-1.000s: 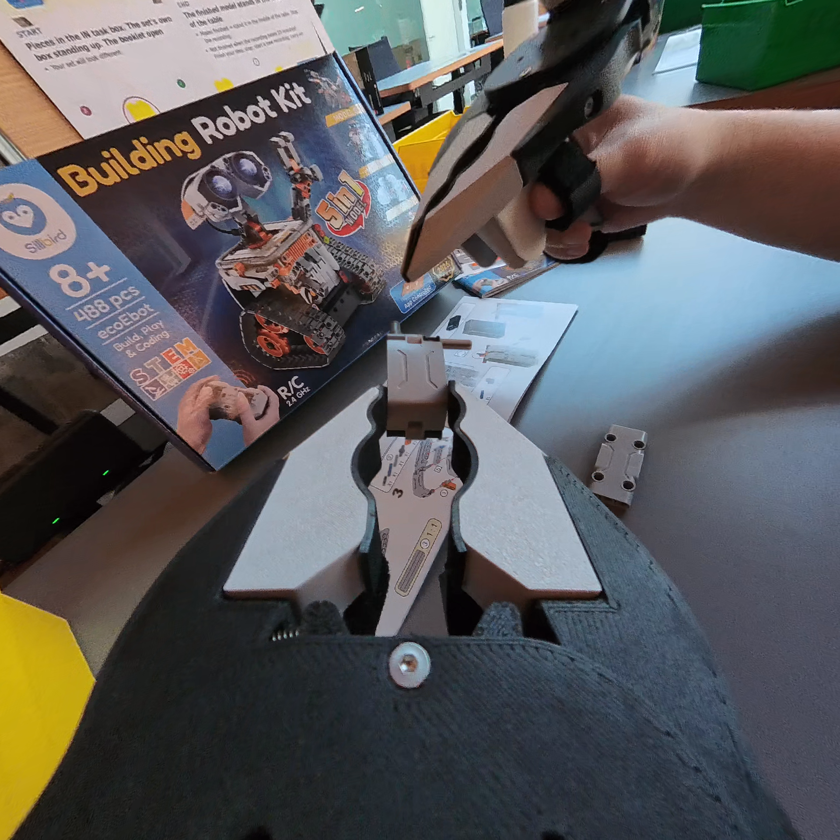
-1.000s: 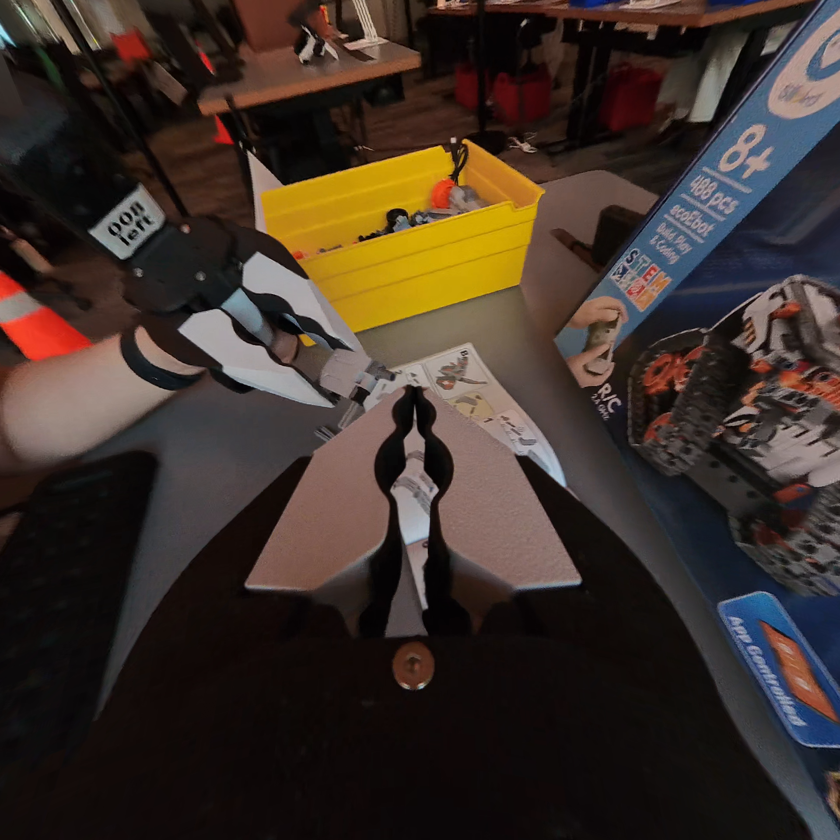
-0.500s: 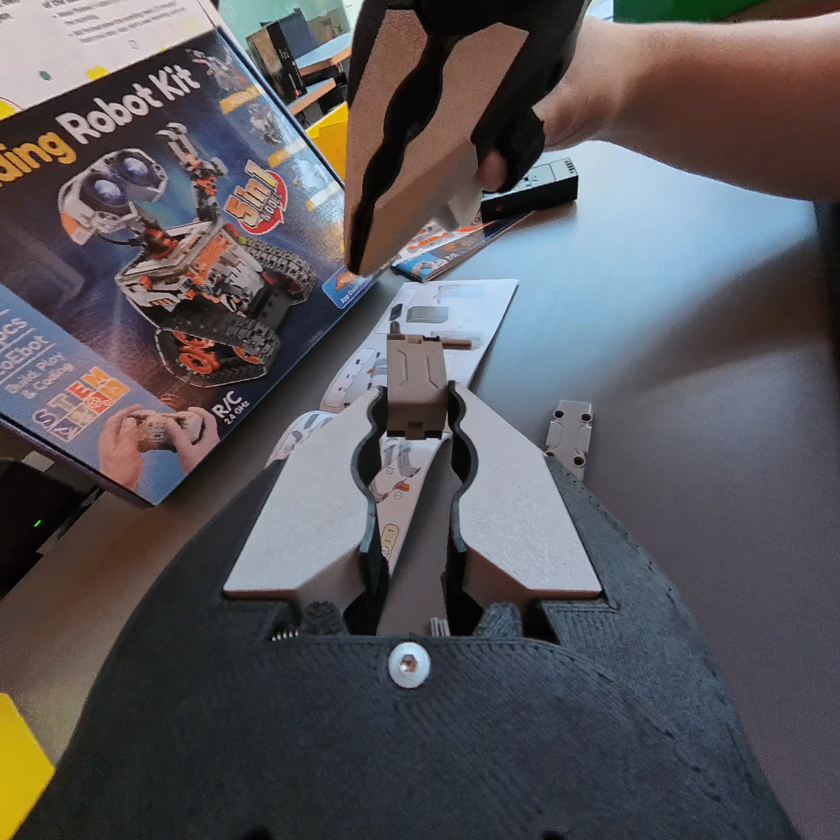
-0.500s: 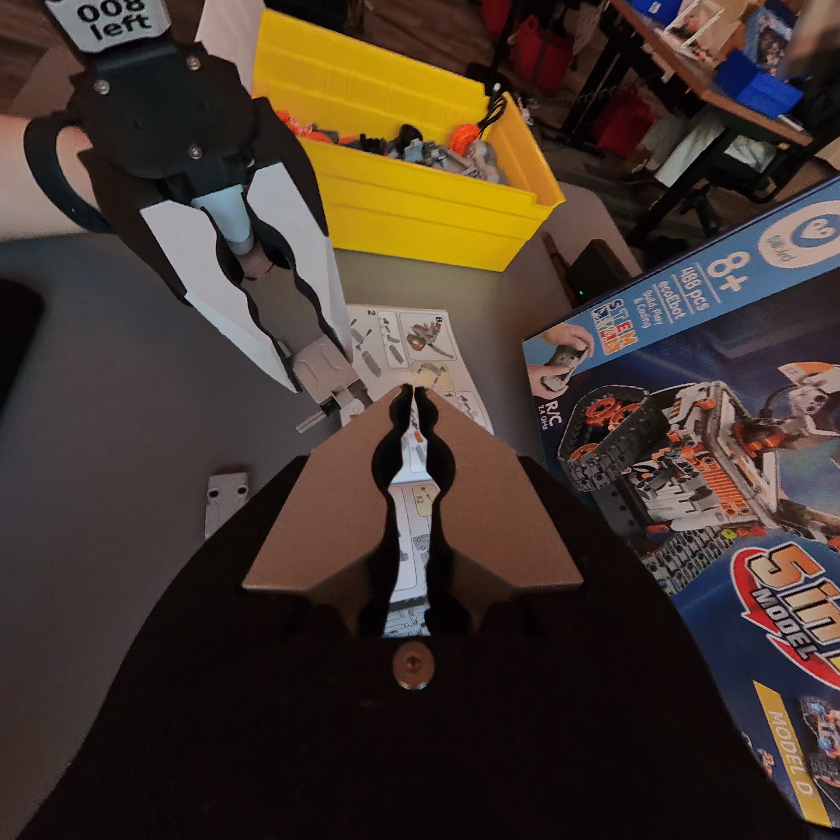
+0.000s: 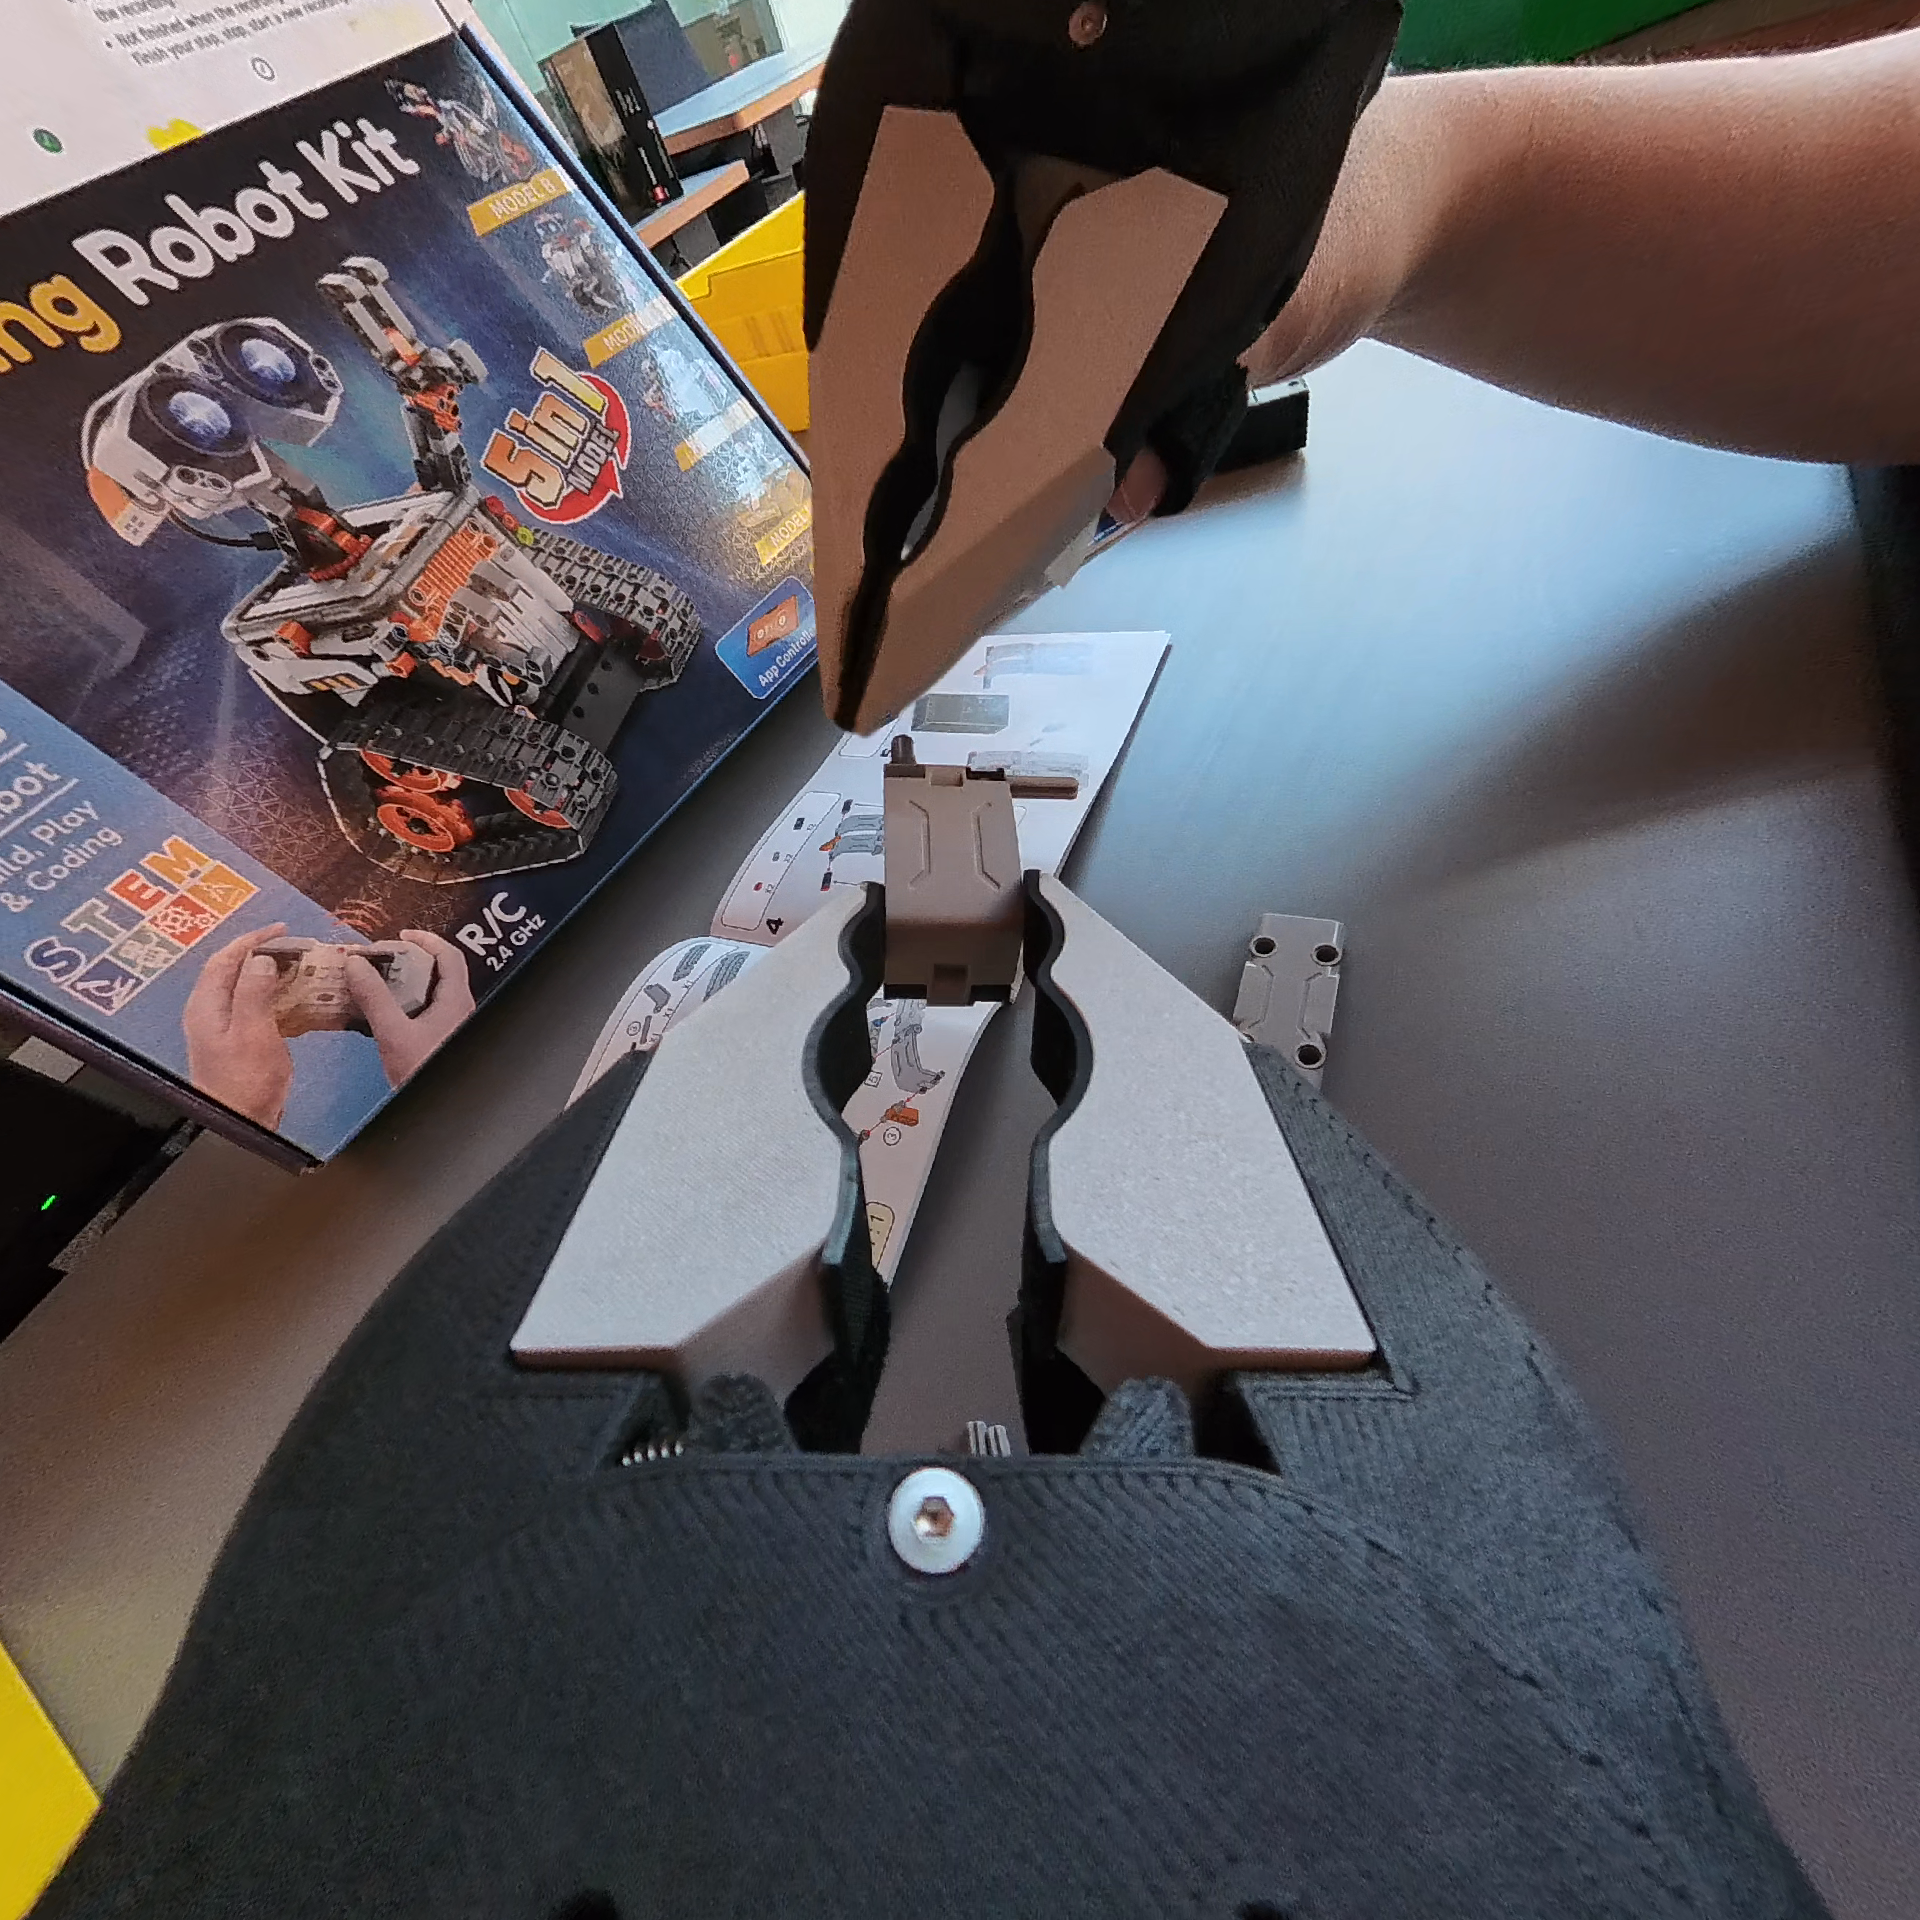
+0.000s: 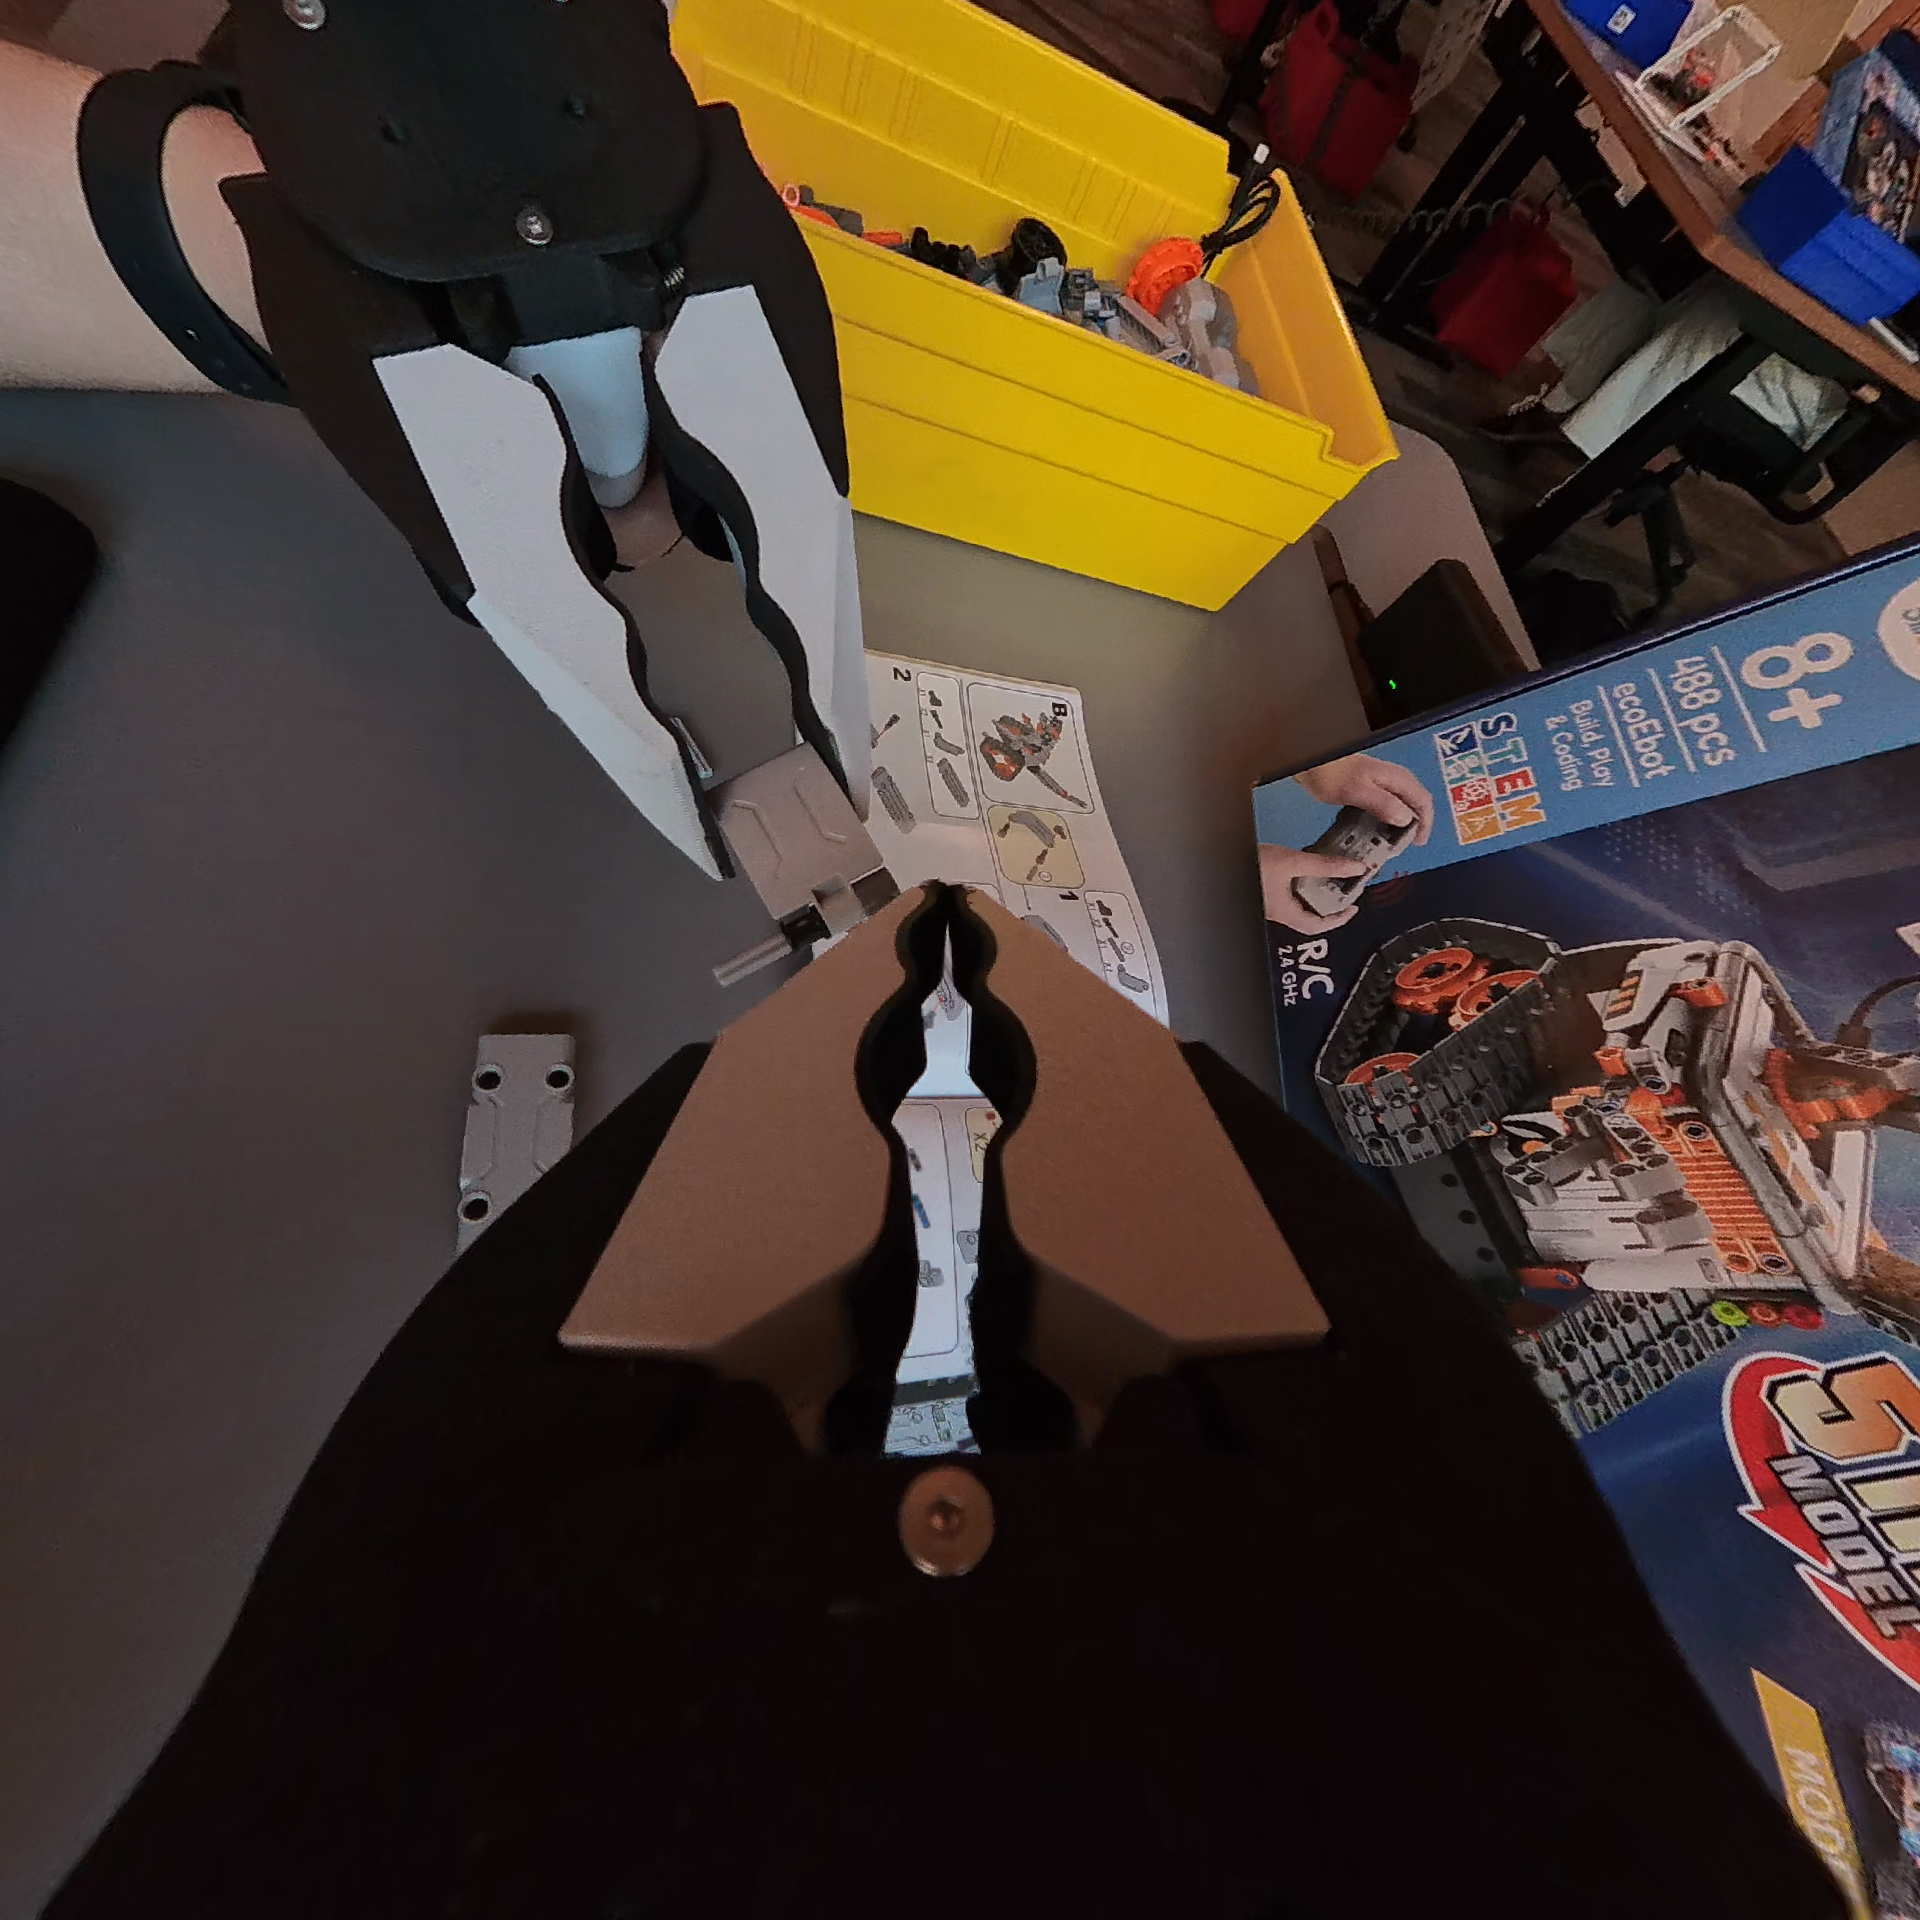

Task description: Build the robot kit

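L gripper [image 5: 951,914]: clamped on grey block piece [image 5: 948,883], held at the fingertips above the instruction sheet [image 5: 1049,717]; also seen in R wrist view [image 6: 790,831].
Grey block piece: boxy, grooved top, small pin and a short axle sticking out at far end; in R wrist view [image 6: 795,831] axle end points toward R gripper tips.
R gripper [image 6: 943,902]: tips closed or nearly so, thin slit only, nothing seen between them; hangs just above far end of the block piece, tips very close to it, contact can't tell. In L wrist view [image 5: 857,686] angled down over the piece.
R hand [image 5: 1558,249]: wraps R gripper handle, forearm coming in from right side.
Instruction sheet: flat on grey table [image 5: 1558,935], under both grippers, printed step diagrams [image 6: 997,769].
Loose grey plate [image 5: 1288,987]: flat on table beside the sheet, on side away from kit box, holes at the corners; in R wrist view [image 6: 517,1132] partly hidden by R gripper body.
Kit box [image 5: 312,623]: blue, robot pic on the front, leaning tilted just beside the sheet [image 6: 1610,1039].
Yellow bin [image 6: 1039,395]: past far end of the sheet, holds mixed grey, black, orange parts.
Black device [image 6: 1434,644]: small green light, betw. bin and kit box.
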Available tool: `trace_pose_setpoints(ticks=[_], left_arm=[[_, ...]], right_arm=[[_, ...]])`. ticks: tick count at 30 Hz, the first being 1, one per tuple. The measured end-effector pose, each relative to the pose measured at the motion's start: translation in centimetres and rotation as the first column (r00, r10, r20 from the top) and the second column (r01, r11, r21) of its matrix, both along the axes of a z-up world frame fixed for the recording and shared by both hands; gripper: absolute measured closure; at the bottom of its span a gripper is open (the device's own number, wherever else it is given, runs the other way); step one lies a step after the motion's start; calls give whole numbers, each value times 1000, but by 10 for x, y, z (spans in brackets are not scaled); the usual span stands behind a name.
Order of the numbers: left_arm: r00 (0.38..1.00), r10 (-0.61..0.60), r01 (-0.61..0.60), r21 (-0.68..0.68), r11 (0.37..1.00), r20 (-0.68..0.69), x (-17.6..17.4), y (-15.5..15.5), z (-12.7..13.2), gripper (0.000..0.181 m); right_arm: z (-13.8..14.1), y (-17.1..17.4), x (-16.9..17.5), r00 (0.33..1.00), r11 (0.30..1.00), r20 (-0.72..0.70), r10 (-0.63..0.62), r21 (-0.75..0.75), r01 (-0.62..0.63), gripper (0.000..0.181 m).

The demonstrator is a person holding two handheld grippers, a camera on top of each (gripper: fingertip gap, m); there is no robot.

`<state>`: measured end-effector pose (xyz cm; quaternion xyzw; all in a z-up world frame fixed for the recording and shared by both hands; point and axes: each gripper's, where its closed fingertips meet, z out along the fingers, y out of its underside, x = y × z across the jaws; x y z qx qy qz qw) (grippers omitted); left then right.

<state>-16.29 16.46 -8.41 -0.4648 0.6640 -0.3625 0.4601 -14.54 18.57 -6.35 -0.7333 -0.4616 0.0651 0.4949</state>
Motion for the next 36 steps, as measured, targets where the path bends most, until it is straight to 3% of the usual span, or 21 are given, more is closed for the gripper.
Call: trace_pose_setpoints(ticks=[6,12,17,21,27,31,34,36], left_arm=[[1000,-1,1,-1,1000,7,0,0,2,156],[999,41,-38,-100,994,25,-1,9,7,156],[985,154,-128,-268,955,79,-9,36,21,157],[957,276,-237,-300,924,94,-16,59,25,157],[943,328,-297,-307,904,52,-16,67,17,157],[928,357,-301,-351,887,108,-19,72,29,157],[923,356,-279,-383,881,147,-18,69,36,157],[928,344,-266,-393,880,143,-16,66,35,157]], right_arm=[[-12,1,1,999,999,36,-7,-37,8,181],[2,2,3,1000,1000,-18,-15,1,15,181],[1,4,8,998,1000,-54,-23,-15,22,181],[-2,14,17,995,995,-41,-95,2,95,180],[24,24,7,957,983,-233,-172,30,184,175],[57,23,5,895,973,-401,-195,35,228,173],[75,18,-1,882,968,-447,-150,117,224,175],[64,23,-4,896,965,-411,-169,118,236,181]])
